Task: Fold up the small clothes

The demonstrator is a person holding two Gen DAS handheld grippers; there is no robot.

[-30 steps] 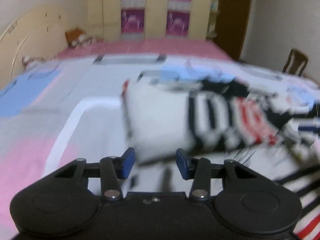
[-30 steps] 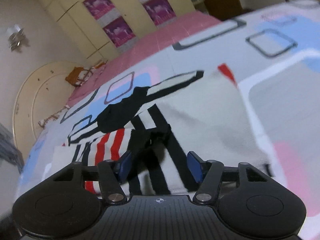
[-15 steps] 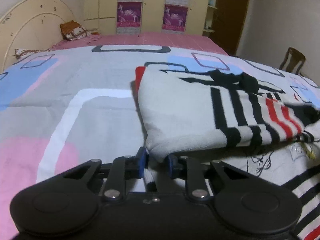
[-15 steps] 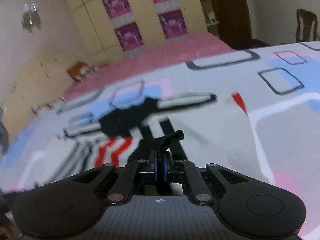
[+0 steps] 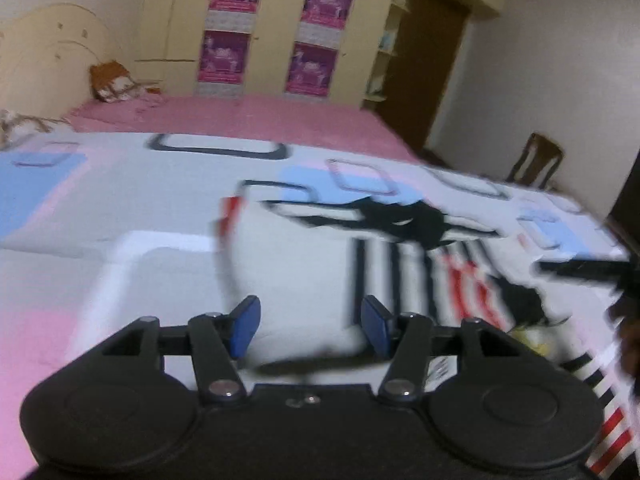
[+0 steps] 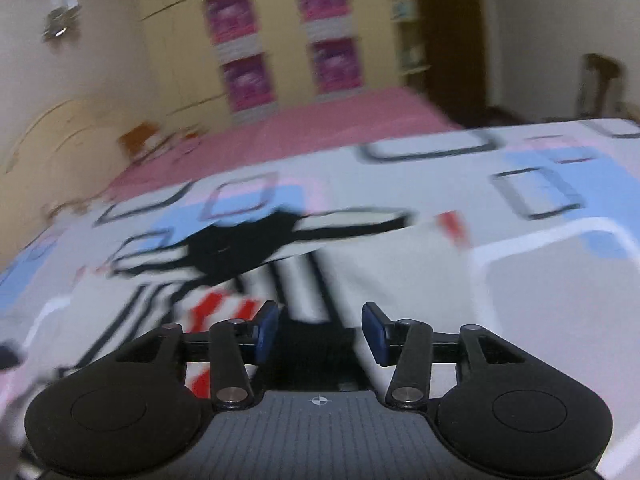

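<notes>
Fingers (image 5: 245,330) parted above garment (image 5: 296,280) on bedspread (image 5: 80,216)

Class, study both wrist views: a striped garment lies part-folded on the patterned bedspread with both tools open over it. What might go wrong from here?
1. Both the left tool and the right tool have just been opening, their pads clear of the striped garment, so the fresh fold could spring back.
2. The garment's grey and black blend into the bedspread, so a regrasp might pinch the bedspread too.
</notes>
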